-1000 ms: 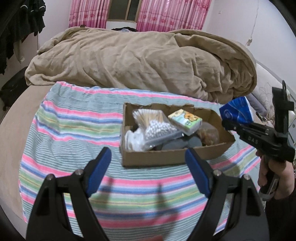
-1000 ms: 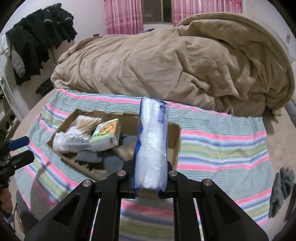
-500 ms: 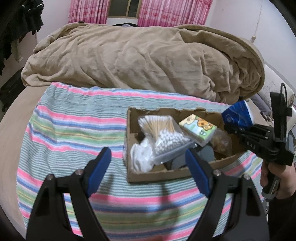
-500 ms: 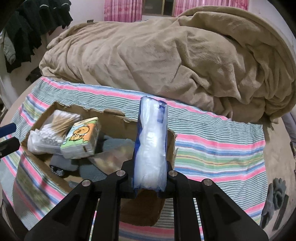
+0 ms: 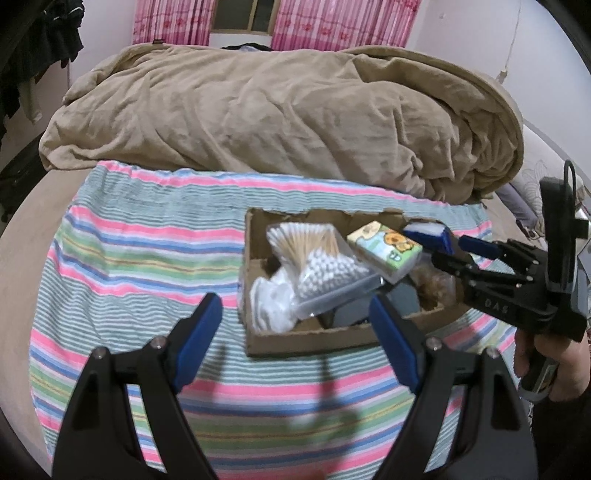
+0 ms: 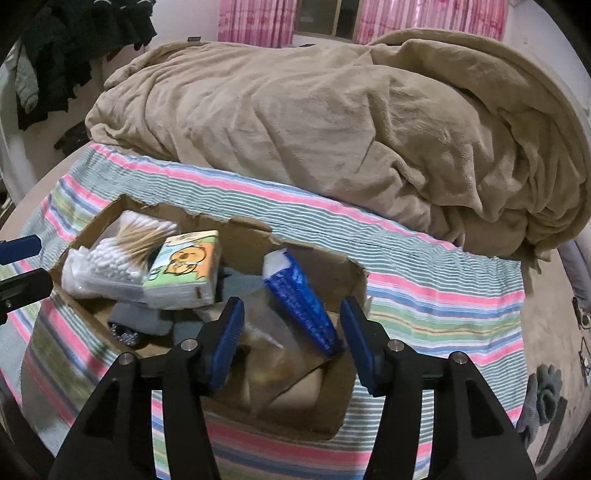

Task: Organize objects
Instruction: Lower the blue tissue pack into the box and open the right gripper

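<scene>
A cardboard box sits on the striped cloth. It holds a clear pack of cotton swabs, a cartoon tissue pack, white pads, grey items and a crinkled clear bag. A blue-and-white tissue pack leans inside the box's right end, free between my right gripper's open jaws. My left gripper is open and empty, just in front of the box.
A bunched tan blanket covers the bed behind the striped cloth. Dark clothes hang at the left wall. Grey gloves lie on the bed at the far right. Pink curtains hang behind.
My right gripper has moved down over the box and opened, letting go of the blue-and-white tissue pack, which now leans inside the box. My left gripper moved a little closer to the box.
</scene>
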`<state>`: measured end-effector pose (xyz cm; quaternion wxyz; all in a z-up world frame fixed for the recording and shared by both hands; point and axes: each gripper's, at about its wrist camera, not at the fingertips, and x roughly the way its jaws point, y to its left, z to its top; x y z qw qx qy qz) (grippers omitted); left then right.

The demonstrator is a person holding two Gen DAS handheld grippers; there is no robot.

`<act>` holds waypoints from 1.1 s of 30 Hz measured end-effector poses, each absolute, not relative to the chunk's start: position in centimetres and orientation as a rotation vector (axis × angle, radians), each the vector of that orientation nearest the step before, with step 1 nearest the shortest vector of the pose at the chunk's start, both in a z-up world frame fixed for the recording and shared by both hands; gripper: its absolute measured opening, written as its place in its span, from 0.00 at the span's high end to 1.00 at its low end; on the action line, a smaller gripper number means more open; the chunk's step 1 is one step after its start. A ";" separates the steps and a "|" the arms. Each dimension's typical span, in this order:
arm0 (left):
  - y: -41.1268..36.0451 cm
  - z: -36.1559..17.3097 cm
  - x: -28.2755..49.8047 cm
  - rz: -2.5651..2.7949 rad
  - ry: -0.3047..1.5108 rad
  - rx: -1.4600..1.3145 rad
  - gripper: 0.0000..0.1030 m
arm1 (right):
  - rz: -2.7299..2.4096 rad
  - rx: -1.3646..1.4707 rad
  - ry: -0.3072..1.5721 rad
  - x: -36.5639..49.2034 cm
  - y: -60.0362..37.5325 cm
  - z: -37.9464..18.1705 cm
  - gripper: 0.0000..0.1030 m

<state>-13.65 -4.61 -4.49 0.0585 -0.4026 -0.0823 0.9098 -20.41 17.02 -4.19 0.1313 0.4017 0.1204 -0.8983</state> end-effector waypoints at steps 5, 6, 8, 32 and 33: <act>-4.4 -3.9 -12.9 2.760 -0.240 -1.216 0.19 | -2.609 1.171 0.311 -19.5 17.0 -3.7 0.42; -4.4 -3.8 -12.6 2.761 -0.240 -1.213 0.19 | -2.608 1.171 0.302 -19.3 17.0 -3.5 0.39; -4.2 -3.5 -12.1 2.760 -0.243 -1.207 0.19 | -2.610 1.158 0.286 -18.5 17.0 -3.0 0.38; -2.2 -3.6 -4.6 2.732 -0.300 -1.250 0.19 | -2.567 1.157 0.124 -9.0 17.6 -2.4 0.33; -2.1 -3.7 -4.3 2.731 -0.307 -1.251 0.19 | -2.567 1.157 0.124 -8.7 17.6 -2.4 0.33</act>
